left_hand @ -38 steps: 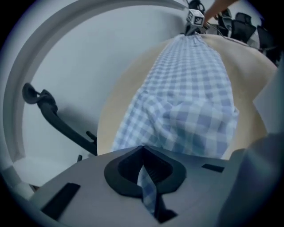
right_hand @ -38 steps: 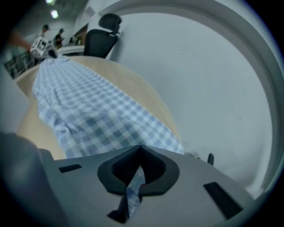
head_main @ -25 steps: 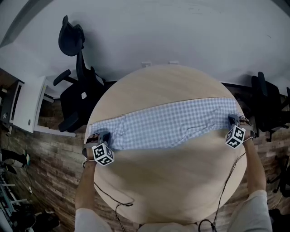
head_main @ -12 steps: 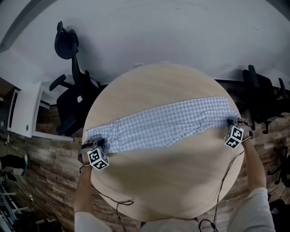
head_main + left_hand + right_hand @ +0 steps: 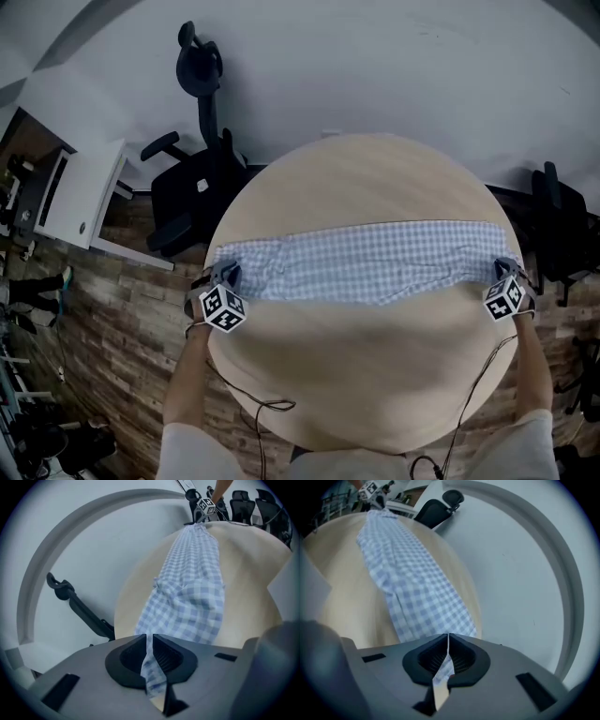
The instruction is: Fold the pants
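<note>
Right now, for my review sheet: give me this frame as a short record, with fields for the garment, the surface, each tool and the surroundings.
garment: blue and white checked pants, stretched out in one long band from side to side
surface: round wooden table
left tool: shut on the pants at the band's left end
right tool: shut on the pants at the band's right end
surroundings: black office chair beyond the table at left; wood-plank floor

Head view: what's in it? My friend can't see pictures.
Blue checked pants stretch across a round wooden table. The left tongs and right tongs each pinch one end. A black office chair stands beyond it.
</note>
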A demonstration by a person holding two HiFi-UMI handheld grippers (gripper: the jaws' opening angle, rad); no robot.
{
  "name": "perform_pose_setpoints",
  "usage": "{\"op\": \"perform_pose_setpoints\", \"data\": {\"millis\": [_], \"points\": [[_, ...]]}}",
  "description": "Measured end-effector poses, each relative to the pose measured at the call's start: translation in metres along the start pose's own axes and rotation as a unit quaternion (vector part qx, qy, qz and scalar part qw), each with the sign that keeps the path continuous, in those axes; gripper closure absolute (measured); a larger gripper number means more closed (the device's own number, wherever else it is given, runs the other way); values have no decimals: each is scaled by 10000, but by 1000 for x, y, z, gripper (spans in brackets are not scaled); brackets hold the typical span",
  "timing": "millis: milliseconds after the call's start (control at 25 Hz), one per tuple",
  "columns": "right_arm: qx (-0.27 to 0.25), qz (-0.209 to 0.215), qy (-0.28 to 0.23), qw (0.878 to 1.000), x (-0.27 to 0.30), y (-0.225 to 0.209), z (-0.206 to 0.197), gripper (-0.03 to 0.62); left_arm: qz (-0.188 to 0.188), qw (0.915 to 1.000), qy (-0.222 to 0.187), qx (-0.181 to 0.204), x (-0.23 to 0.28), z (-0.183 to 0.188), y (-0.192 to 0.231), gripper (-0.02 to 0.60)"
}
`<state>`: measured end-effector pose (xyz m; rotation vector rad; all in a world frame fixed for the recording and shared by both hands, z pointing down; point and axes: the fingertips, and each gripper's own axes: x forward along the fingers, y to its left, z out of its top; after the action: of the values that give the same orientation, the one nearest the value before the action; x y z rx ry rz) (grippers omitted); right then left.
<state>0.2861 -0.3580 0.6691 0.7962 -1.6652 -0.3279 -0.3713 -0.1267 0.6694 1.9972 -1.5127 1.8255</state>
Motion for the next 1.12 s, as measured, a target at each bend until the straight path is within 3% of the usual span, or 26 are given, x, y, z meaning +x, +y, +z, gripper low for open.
{"op": "perform_pose_setpoints", "data": {"millis": [80,120,200,280,480,600,680,800,1000,1120], "points": [[269,-105,-301,9991,-8,-7,32,566,-22,10000,-84,22,-13,-9,0,520],[375,-123,-448,9982,-12,-8,48,566,-76,9998,-91,136,-18,-15,-4,448],[584,-115,-717,9956,-21,-6,81,566,-190,9992,-54,345,-27,-32,-17,411],[702,-67,-963,9928,-32,3,116,566,-217,9993,-27,299,-33,-47,-27,373],[258,210,-1519,9878,-55,58,212,566,-39,9989,69,465,-42,-76,-33,351],[59,672,-1911,9792,-66,104,283,565,77,9998,-2,189,-43,-80,-28,351],[-78,1070,-2154,9706,-74,140,338,550,116,9992,-7,374,-40,-80,-29,351],[-340,1818,-2488,9507,-91,198,418,419,180,9971,-53,731,-37,-79,-29,351],[-1072,2642,-2899,9136,-113,279,541,411,120,9968,-57,790,-22,-81,-20,351],[-1492,2899,-3018,8959,-115,318,596,411,77,9987,-125,486,-18,-76,-13,351]]}}
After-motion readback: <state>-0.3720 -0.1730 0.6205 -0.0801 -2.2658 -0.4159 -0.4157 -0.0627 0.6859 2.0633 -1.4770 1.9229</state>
